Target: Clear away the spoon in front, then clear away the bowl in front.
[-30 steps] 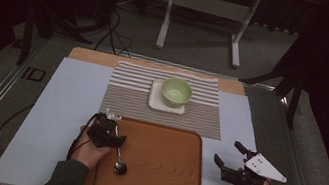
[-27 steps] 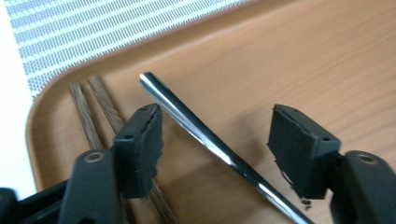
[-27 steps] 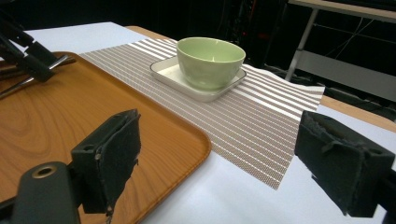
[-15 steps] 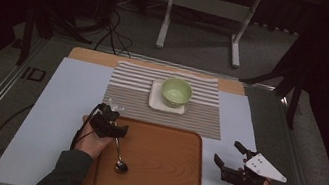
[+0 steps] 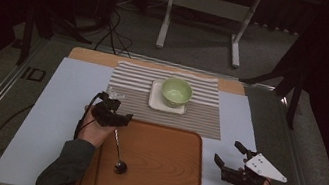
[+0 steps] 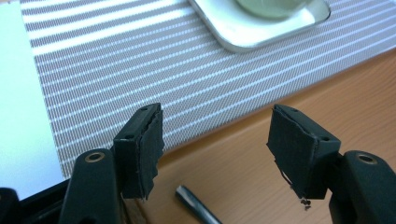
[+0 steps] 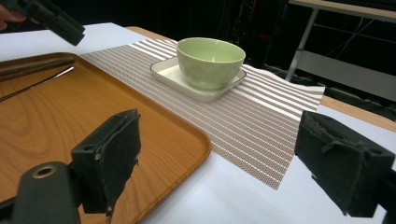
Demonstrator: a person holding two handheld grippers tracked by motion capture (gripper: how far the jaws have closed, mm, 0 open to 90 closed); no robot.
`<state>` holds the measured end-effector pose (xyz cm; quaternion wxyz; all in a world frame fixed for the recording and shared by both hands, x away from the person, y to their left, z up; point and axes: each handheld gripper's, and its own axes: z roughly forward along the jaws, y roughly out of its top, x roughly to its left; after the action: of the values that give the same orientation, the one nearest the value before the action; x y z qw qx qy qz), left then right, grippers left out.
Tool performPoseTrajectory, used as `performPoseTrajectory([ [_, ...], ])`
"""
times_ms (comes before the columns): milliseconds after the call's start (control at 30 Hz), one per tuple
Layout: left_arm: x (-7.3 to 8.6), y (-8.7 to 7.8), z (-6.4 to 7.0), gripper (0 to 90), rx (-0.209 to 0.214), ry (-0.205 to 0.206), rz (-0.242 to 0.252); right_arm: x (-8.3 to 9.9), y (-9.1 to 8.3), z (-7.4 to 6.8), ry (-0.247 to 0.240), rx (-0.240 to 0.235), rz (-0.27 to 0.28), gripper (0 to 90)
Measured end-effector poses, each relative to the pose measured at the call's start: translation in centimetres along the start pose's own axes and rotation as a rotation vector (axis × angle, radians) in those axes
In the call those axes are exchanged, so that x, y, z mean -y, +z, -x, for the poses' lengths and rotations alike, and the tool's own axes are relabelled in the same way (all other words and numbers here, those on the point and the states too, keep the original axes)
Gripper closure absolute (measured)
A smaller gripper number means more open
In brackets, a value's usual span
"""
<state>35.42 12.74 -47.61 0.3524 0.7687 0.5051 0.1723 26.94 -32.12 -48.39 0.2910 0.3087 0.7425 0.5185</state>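
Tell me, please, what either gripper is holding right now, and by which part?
Nothing: the left gripper is open above the spoon handle, and the right gripper is open too.

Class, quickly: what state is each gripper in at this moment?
Left gripper: open, holding nothing, jaws over the spoon handle on the tray.
Right gripper: open, holding nothing, beside the tray.

The high view looks forward and down over the whole table. Each gripper view looks low and close along its own jaws. All three share the wooden tray (image 5: pixel 160 168) and striped mat (image 5: pixel 199 113).
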Motion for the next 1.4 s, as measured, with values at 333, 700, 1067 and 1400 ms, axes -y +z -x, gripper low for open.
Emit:
performPoseTrajectory([
  [333, -2.3, -0.3, 0.4, 36.1, 0.015, 0.011, 0.038, 0.0, 0.0, 0.0, 0.001, 0.0, 0.001, 13.9],
  [700, -4.2, -0.1, 0.5, 36.1, 0.038, 0.008, 0.064, 0.0, 0.0, 0.1, 0.0, -0.001, 0.001, 13.9],
  [1067, -5.7, 0.5, 0.3, 36.1, 0.057, -0.013, 0.084, 0.0, 0.1, 0.1, 0.0, -0.001, 0.0, 13.8],
  [1400, -7.3, 1.4, 0.3, 36.1, 0.072, -0.025, 0.103, 0.0, 0.0, 0.2, 0.002, -0.002, 0.003, 13.9],
])
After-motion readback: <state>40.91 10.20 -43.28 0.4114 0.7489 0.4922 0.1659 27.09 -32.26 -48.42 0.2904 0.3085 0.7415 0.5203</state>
